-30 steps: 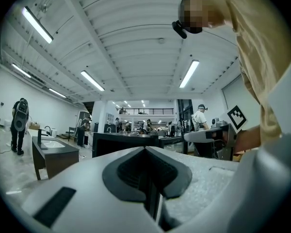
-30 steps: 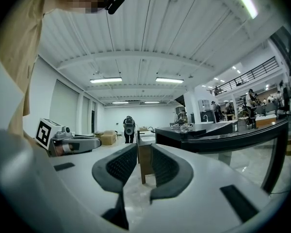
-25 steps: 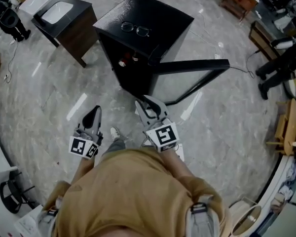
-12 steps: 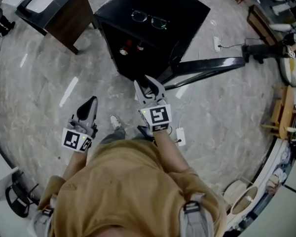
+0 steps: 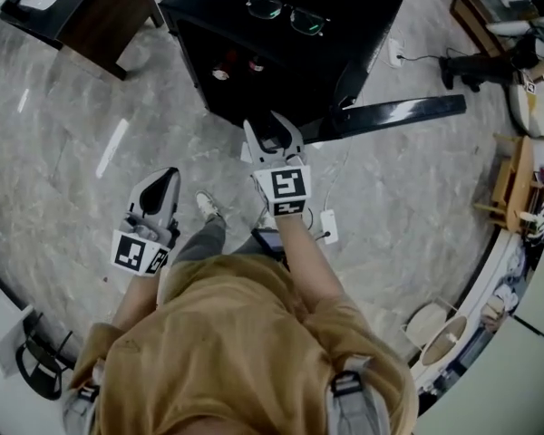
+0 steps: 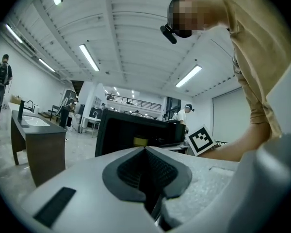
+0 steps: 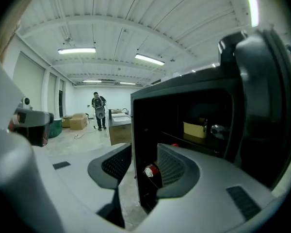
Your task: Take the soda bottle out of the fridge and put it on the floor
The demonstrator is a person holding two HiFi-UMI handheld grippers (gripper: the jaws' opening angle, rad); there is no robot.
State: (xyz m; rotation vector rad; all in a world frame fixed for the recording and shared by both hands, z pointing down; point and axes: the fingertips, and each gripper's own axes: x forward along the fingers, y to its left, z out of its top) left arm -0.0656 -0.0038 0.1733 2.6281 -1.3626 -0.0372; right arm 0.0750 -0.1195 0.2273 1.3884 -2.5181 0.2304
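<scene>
As the person steps in on the black fridge (image 5: 344,25), which now fills more of the head view than a second ago, the right gripper (image 5: 274,137) reaches the mouth of the open cabinet. Its jaws have just been opening and now stand spread with nothing pressed between them. The fridge door (image 5: 399,111) is swung wide to the right, and a pair of glasses (image 5: 286,12) rests on the fridge top.

In the right gripper view the gap between the jaws frames the edge of the fridge and, deeper in, a red-capped bottle lying on a lower level, probably the soda bottle (image 7: 150,170). It is still inside the fridge and apart from the pads. A second red cap (image 5: 254,64) shows beside it from above, so which of the two is the target cannot be told for certain. A yellow box (image 7: 195,128) sits on the shelf above.

The left gripper (image 5: 168,181) has come forward too but trails behind the right one, low over the marble floor (image 5: 72,152) and well short of the fridge. Its jaws are pressed together and empty.

The advance and the widening jaws suggest that the reach for the bottle is under way with the right hand. The grasp itself is not yet made, so lifting the bottle out and setting it on the floor both remain to be done. The narrow cabinet edge just beside the jaws looks like the thing to clear on the way in.
</scene>
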